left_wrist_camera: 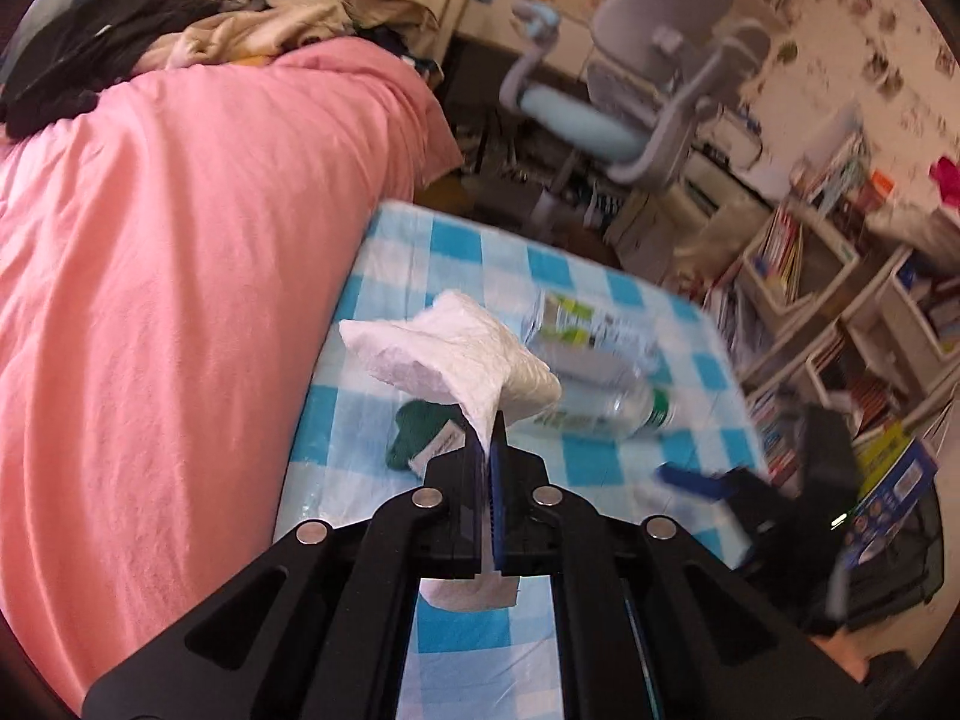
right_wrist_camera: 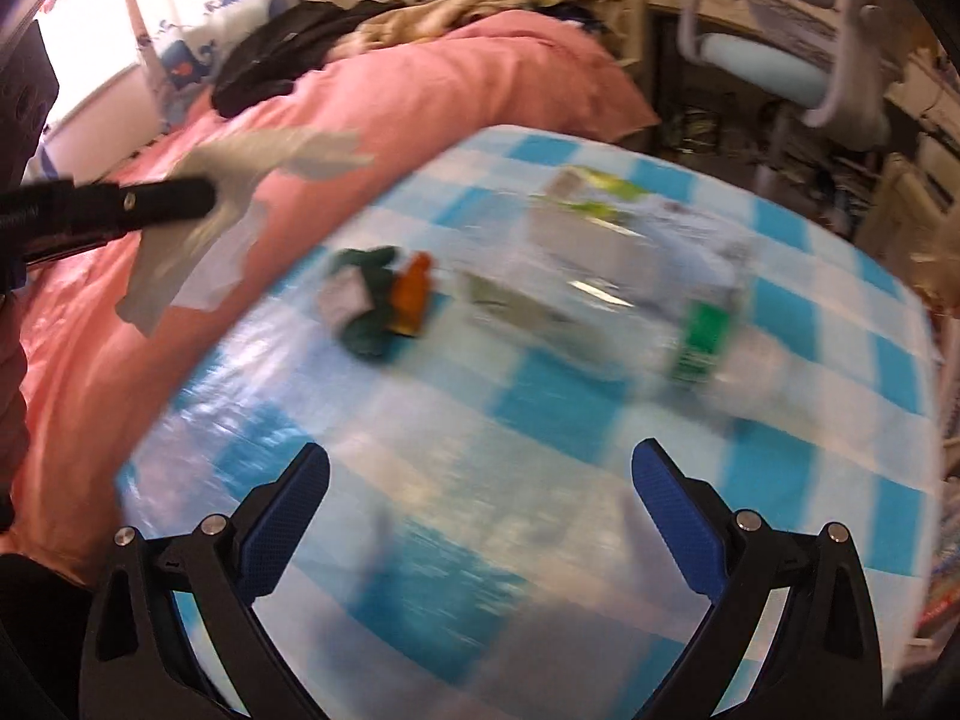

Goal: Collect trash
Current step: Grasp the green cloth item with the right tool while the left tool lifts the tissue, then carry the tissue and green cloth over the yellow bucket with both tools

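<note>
My left gripper (left_wrist_camera: 489,450) is shut on a crumpled white tissue (left_wrist_camera: 456,354), which hangs above the blue-and-white checked table (left_wrist_camera: 600,456). In the right wrist view the same tissue (right_wrist_camera: 198,240) dangles from the left gripper (right_wrist_camera: 207,198) over the pink bedding. A clear plastic bottle with a green label (left_wrist_camera: 606,384) (right_wrist_camera: 660,312) lies on its side on the table. Beside it sit a dark green wrapper (left_wrist_camera: 420,426) (right_wrist_camera: 366,312) and a small orange piece (right_wrist_camera: 411,291). My right gripper (right_wrist_camera: 480,474) stands open above the near part of the table, nothing between its fingers.
A bed with a pink duvet (left_wrist_camera: 180,240) and piled clothes (left_wrist_camera: 120,54) borders the table's left side. A grey desk chair (left_wrist_camera: 654,78) stands beyond the table. Crowded shelves and bins of books (left_wrist_camera: 840,276) fill the right side.
</note>
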Motion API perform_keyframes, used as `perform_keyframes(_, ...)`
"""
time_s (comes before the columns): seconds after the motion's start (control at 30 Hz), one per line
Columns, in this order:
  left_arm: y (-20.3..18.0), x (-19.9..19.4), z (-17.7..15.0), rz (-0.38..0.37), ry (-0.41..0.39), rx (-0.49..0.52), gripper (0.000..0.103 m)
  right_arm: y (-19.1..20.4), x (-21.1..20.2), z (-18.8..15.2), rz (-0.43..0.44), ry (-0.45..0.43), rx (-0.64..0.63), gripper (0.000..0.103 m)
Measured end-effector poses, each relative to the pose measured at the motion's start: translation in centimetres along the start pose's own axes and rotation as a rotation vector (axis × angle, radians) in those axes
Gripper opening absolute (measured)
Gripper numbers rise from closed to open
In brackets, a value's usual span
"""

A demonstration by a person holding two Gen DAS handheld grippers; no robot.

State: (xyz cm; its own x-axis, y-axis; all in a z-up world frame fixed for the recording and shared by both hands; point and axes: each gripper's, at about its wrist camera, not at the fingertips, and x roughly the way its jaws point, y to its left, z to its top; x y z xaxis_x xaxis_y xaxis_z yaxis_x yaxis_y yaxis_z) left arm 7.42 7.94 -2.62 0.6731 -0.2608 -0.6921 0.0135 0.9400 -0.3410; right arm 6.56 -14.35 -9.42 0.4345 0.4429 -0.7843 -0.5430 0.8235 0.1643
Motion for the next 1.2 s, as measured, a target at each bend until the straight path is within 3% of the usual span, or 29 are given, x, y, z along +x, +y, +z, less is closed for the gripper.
perform_keyframes(0.13,-0.5,-1.2,0.4,0.008,-0.049,0.014,0.003,2.3,1.1,1.7,0.03,-0.042,0.0,0.094)
perform_keyframes(0.2,-0.1,-1.6,0.5,0.016,-0.057,0.012,0.003,3.3,1.6,2.5,0.065,-0.064,0.014,0.088)
perform_keyframes(0.23,0.3,-1.7,0.6,0.011,-0.058,-0.002,0.003,3.7,1.9,2.9,0.087,-0.072,0.021,0.08)
perform_keyframes(0.3,1.1,-2.1,0.8,0.008,-0.06,-0.023,0.003,4.4,2.9,3.7,0.114,-0.078,0.033,0.078)
perform_keyframes(0.5,2.4,-2.9,1.1,0.01,-0.074,-0.036,0.003,5.5,7.0,5.0,0.089,-0.022,0.017,0.066)
perform_keyframes(0.6,2.7,-3.0,1.3,0.018,-0.079,-0.035,0.003,5.7,7.7,4.7,0.053,-0.017,0.004,0.053)
perform_keyframes(0.63,2.8,-3.1,1.3,0.018,-0.08,-0.036,0.003,5.7,7.6,4.8,0.047,-0.017,-0.002,0.043)
perform_keyframes(0.97,2.1,-3.3,0.9,0.013,-0.075,-0.02,0.003,4.2,1.8,3.6,0.146,-0.058,-0.025,0.04)
perform_keyframes(1.2,0.6,-2.8,-0.3,-0.003,-0.042,0.009,0.003,0.8,-1.6,0.7,0.126,-0.023,-0.009,0.04)
